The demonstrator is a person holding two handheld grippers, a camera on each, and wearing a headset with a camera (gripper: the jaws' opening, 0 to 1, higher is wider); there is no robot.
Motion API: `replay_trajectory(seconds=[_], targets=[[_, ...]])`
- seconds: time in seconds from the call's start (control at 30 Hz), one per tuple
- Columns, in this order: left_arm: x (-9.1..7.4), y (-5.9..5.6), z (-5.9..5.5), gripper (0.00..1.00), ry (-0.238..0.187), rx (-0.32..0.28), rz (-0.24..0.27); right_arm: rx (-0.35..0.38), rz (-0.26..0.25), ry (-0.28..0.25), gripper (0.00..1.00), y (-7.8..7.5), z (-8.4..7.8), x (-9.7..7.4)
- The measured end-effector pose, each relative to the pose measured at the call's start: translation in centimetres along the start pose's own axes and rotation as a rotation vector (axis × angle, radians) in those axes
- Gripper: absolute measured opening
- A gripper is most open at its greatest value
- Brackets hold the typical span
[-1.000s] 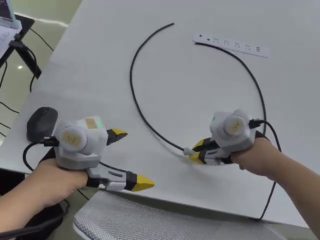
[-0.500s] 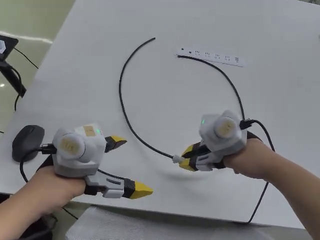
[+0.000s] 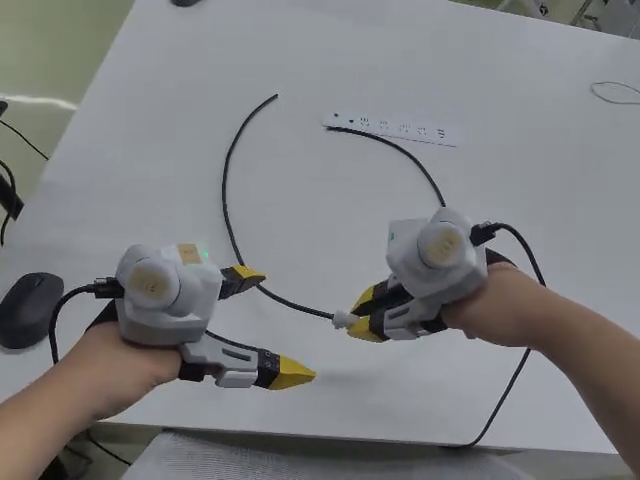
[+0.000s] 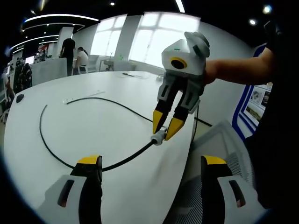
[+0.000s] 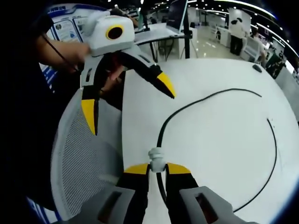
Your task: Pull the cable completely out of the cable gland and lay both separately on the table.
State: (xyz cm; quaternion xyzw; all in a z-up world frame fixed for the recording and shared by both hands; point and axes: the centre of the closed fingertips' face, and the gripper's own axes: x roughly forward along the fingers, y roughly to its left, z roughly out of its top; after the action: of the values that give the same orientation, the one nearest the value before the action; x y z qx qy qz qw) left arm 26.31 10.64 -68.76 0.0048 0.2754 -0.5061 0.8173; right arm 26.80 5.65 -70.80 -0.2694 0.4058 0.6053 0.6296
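A long black cable (image 3: 228,205) curves across the white table (image 3: 150,120) and ends in a small white cable gland (image 3: 343,319). My right gripper (image 3: 360,314) is shut on the gland, which pokes out past its yellow tips, just above the table. In the right gripper view the gland (image 5: 156,159) sits between the tips of my right gripper (image 5: 159,169), and the cable (image 5: 187,109) runs away from it. My left gripper (image 3: 268,322) is open and holds nothing, a short way left of the gland. The left gripper view shows the gland (image 4: 158,136) ahead of my left gripper (image 4: 150,161).
A white power strip (image 3: 390,128) lies at the back, and its black cord (image 3: 420,165) runs toward the right hand. A black mouse (image 3: 25,308) rests at the left table edge. A mesh chair (image 5: 79,158) stands below the near edge.
The head camera has shifted, so the whole table sits lower and further left in the picture. My left gripper has come closer to the gland. The right gripper keeps its grip.
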Motion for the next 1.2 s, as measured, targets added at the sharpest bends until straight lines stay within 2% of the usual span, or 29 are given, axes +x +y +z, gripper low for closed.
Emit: replay_trajectory(seconds=[0.17, 0.63, 0.83, 1.2], targets=[[0.6, -0.5, 0.8, 0.85, -0.011, 0.023, -0.019, -0.040, 0.003, 0.013, 0.07, 0.4, 0.6, -1.1], [1.5, -1.5, 2.5, 0.75, -0.051, 0.060, -0.072, -0.118, 0.008, -0.009, 0.07, 1.4, 2.5, -3.5], [1.6, -2.0, 3.6, 0.66, -0.083, 0.068, -0.105, -0.152, 0.014, -0.012, 0.07, 1.9, 2.9, -4.1], [2.1, -2.8, 4.4, 0.46, -0.113, 0.069, -0.157, -0.160, 0.020, -0.013, 0.07, 2.1, 3.0, -4.3]])
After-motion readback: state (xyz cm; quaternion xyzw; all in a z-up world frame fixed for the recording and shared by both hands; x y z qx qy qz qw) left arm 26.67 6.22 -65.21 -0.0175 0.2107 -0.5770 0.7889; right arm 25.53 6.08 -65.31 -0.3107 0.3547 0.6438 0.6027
